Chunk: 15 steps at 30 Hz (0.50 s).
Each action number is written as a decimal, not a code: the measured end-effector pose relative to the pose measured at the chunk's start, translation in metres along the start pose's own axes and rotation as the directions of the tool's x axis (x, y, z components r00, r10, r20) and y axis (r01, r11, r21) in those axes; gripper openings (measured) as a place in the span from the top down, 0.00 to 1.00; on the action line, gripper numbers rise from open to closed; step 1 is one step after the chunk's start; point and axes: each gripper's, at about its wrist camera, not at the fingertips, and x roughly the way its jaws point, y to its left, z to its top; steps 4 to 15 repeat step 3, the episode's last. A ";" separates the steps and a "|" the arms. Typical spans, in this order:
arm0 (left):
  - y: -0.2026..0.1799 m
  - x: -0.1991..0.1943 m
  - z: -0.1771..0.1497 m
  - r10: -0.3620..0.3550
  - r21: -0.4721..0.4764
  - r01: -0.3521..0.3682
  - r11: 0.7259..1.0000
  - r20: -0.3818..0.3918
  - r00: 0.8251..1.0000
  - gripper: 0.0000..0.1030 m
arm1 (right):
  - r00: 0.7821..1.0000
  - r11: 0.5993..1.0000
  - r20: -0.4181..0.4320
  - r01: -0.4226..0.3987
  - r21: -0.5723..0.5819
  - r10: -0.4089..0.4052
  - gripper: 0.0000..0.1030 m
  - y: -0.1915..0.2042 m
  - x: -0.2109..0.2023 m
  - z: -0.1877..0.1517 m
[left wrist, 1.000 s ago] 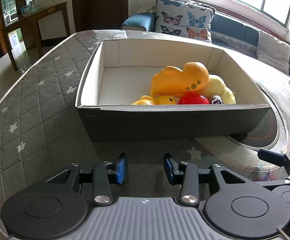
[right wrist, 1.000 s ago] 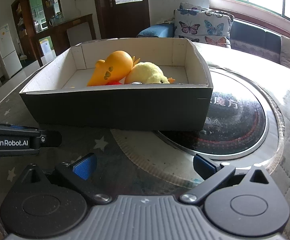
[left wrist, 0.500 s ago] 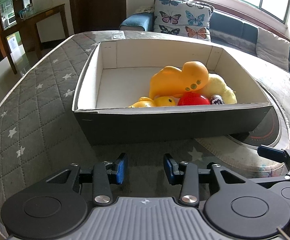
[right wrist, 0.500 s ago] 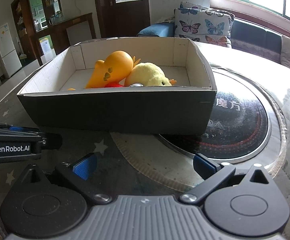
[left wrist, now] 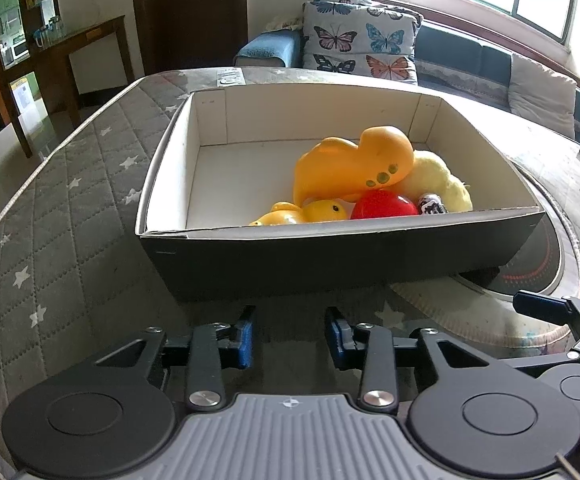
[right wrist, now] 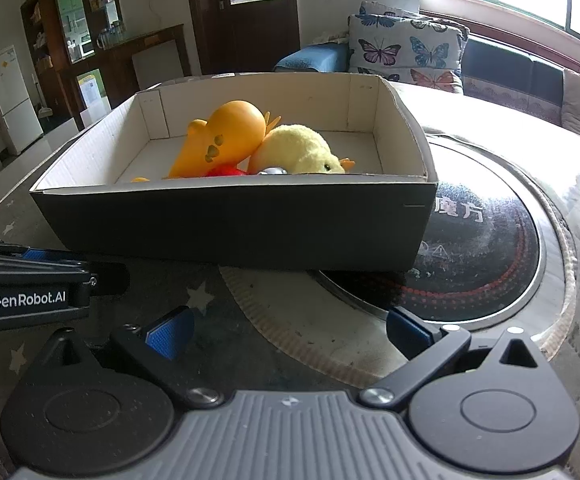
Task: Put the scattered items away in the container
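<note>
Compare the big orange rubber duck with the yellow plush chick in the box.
The orange rubber duck is smooth and glossy; the yellow plush chick is fuzzy and matte. The duck is deep orange with green spots on its side; the chick is pale yellow with a small orange beak. The duck looks bigger and leans over the chick. Both lie inside the cardboard box, touching.

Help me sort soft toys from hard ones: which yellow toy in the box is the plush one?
The pale yellow chick at the box's right end: its surface is fuzzy, while the orange duck and small yellow duck are smooth and glossy.
</note>
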 end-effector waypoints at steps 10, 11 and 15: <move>0.000 0.000 0.000 -0.001 0.001 0.001 1.000 0.000 1.000 0.63 | 1.000 1.000 0.000 -0.001 0.000 0.001 0.00 0.000 0.000 0.000; 0.000 0.000 0.000 -0.001 0.001 0.001 1.000 0.000 1.000 0.63 | 1.000 1.000 0.000 -0.001 0.000 0.001 0.00 0.000 0.000 0.000; 0.000 0.000 0.000 -0.001 0.001 0.001 1.000 0.000 1.000 0.63 | 1.000 1.000 0.000 -0.001 0.000 0.001 0.00 0.000 0.000 0.000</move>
